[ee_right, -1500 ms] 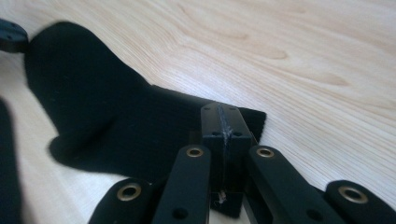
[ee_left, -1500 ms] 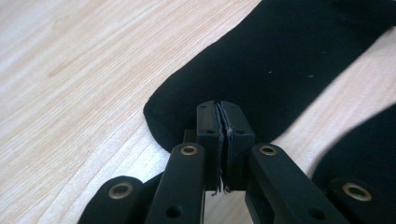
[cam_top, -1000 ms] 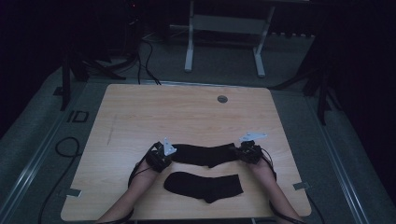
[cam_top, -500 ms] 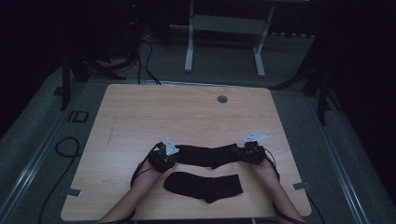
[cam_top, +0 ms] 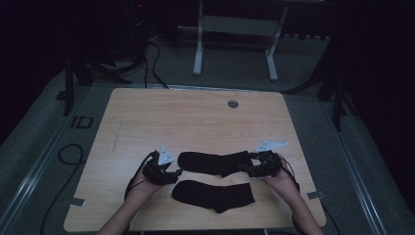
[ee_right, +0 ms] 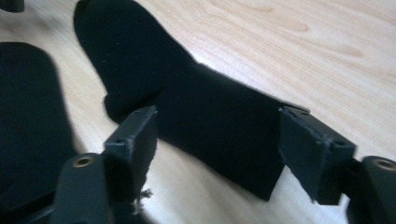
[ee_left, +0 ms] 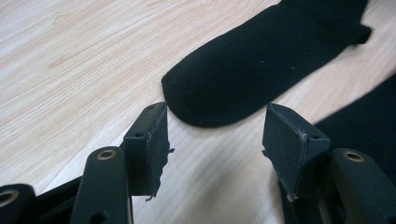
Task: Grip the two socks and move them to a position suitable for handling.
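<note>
Two black socks lie side by side on the wooden table (cam_top: 147,122). My grippers are at the two ends of the far sock (cam_top: 215,162); the near sock (cam_top: 213,195) lies just in front of it. My left gripper (cam_top: 172,172) (ee_left: 215,135) is open, and its jaws have just been opening. The far sock's toe (ee_left: 261,70) lies just ahead of them with nothing between. My right gripper (cam_top: 245,169) (ee_right: 217,140) is open too, its jaws also just opening. The sock's cuff (ee_right: 210,116) lies flat between them, and the pads do not press on it.
A round grommet hole (cam_top: 233,104) sits near the table's far edge. The near sock shows beside each gripper (ee_left: 369,126) (ee_right: 28,116). Beyond the table stands a white-legged frame (cam_top: 198,44), with cables (cam_top: 151,54) on the dark floor.
Both grippers have opened and let go of the far sock's ends, lifting and drawing back a little. The sock lies flat on the table.
</note>
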Demonstrator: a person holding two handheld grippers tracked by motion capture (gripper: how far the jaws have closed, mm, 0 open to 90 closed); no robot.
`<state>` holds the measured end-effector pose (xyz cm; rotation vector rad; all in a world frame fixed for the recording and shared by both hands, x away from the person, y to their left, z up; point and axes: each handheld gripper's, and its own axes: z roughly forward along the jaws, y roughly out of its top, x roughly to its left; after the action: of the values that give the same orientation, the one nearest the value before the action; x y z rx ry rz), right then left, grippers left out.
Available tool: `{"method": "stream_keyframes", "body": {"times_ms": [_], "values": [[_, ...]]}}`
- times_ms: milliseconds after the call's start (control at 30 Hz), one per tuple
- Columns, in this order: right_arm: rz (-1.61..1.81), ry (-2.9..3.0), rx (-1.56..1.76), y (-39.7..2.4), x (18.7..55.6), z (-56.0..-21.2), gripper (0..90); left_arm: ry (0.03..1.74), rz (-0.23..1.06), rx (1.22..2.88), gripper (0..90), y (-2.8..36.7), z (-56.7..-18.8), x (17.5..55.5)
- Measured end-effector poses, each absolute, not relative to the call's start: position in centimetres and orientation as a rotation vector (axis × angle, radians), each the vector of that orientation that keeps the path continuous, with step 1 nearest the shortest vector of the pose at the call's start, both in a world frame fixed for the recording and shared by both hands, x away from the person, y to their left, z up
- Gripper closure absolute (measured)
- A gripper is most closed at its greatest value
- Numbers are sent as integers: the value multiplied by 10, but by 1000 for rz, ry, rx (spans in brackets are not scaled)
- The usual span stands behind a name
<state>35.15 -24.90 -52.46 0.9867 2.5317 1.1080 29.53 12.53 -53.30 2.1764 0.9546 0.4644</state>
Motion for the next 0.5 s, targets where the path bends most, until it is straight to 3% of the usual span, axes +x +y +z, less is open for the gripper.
{"method": "stream_keyframes", "body": {"times_ms": [400,500], "values": [[1204,2478,1107,-263,305,-524,325,931,378,2206,397,129,-535,267],[1187,2477,1124,-266,287,-528,405,941,351,2219,397,127,-543,262]]}}
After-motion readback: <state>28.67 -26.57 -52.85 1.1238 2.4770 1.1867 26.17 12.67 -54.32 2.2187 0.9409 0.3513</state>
